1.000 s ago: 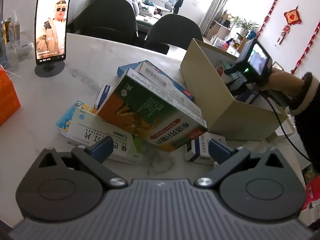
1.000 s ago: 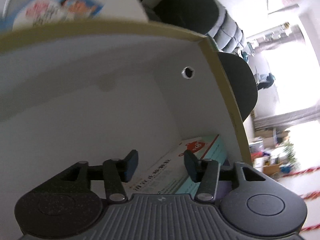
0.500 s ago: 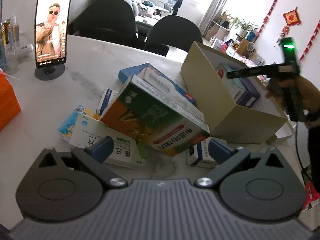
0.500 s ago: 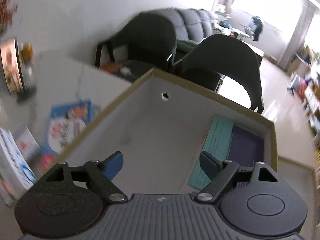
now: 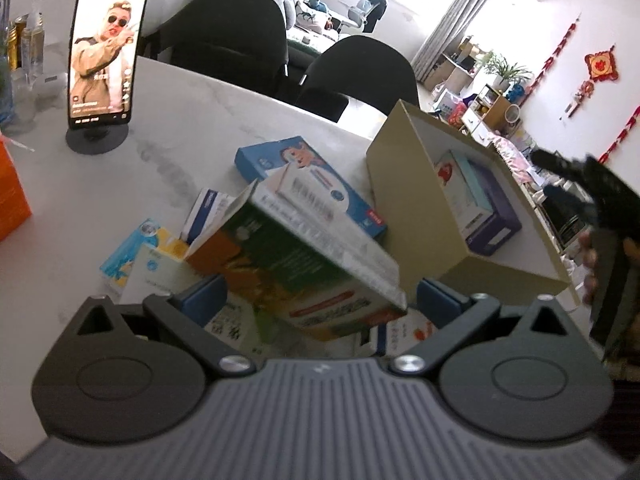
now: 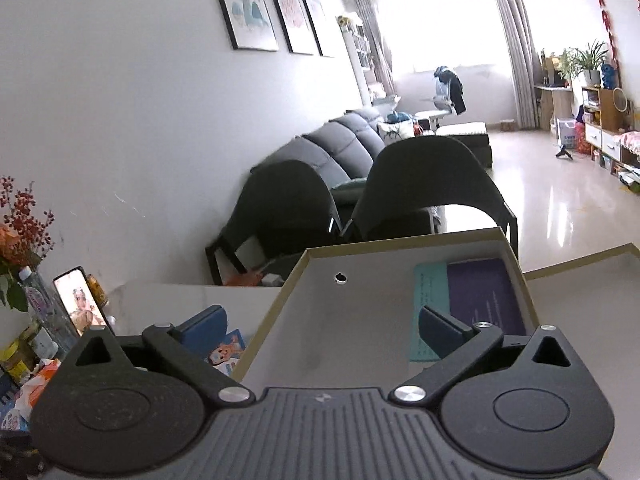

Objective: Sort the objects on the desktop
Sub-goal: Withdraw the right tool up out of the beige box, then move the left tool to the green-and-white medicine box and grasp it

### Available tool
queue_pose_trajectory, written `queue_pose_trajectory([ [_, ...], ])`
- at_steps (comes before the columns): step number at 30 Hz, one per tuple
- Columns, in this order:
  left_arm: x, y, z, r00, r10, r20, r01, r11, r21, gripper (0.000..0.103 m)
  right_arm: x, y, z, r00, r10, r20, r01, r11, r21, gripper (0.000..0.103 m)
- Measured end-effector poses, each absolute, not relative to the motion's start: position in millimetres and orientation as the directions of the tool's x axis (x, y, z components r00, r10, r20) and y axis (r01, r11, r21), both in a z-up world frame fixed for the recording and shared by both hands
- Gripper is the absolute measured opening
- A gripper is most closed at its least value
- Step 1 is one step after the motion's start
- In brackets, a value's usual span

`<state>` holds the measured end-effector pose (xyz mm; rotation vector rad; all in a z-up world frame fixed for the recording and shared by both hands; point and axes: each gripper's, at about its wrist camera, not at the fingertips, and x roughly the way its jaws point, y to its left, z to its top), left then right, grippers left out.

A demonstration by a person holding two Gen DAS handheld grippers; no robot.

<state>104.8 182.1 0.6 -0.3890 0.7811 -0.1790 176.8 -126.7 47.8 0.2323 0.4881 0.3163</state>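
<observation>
1. The left wrist view alone shows the whole pile on the table point(image 5: 192, 120); at far left a phone point(image 5: 108, 48) stands upright on a round stand, an orange box point(image 5: 12, 196) at the frame edge below it.
2. In the middle lie the medicine boxes; a pale box point(image 5: 160, 272) and a small white-and-blue box point(image 5: 208, 212) sit lowest, a large green-and-orange box point(image 5: 304, 276) leans tilted across them, and a blue box point(image 5: 308, 184) lies behind it.
3. The left gripper point(image 5: 320, 294) has its fingers spread wide, one on each side of the green-and-orange box; whether either pad touches it cannot be told.
4. To the right stands an open cardboard box point(image 5: 404, 200) with a teal-and-white box point(image 5: 464, 188) and a purple box point(image 5: 496, 216) inside; at far right a hand point(image 5: 592, 268) holds a dark handle.
5. The right wrist view shows what the other hides; the right gripper point(image 6: 320, 326) over the cardboard box's near edge, its jaws having just been opening and now spread wide with nothing between them.
6. That view shows the cardboard box's inner wall with a small round hole point(image 6: 340, 278); the pile appears there only as a sliver at left.
</observation>
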Motion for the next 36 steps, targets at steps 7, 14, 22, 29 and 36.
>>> queue_pose_trajectory([
  [7,122,175,-6,0.685,-0.284,-0.671,-0.057,0.897,-0.438,0.103,148,-136,40,0.853,0.369,-0.37,-0.22,0.896,0.386,0.102],
  [14,134,172,-18,0.668,-0.238,-0.705,-0.138,0.891,-0.432,0.103,128,-131,33,0.831,0.427,-0.355,-0.257,0.862,0.437,0.102],
  [22,121,183,-34,0.651,-0.26,-0.713,-0.162,0.87,-0.465,0.103,120,-119,33,0.821,0.449,-0.353,-0.297,0.863,0.408,0.102],
  [29,103,190,-34,0.653,-0.269,-0.708,-0.16,0.865,-0.476,0.103,118,-111,28,0.803,0.466,-0.372,-0.312,0.859,0.405,0.102],
  [36,86,203,-36,0.66,-0.324,-0.677,-0.182,0.806,-0.563,0.077,112,-107,28,0.8,0.466,-0.379,-0.328,0.867,0.375,0.102],
])
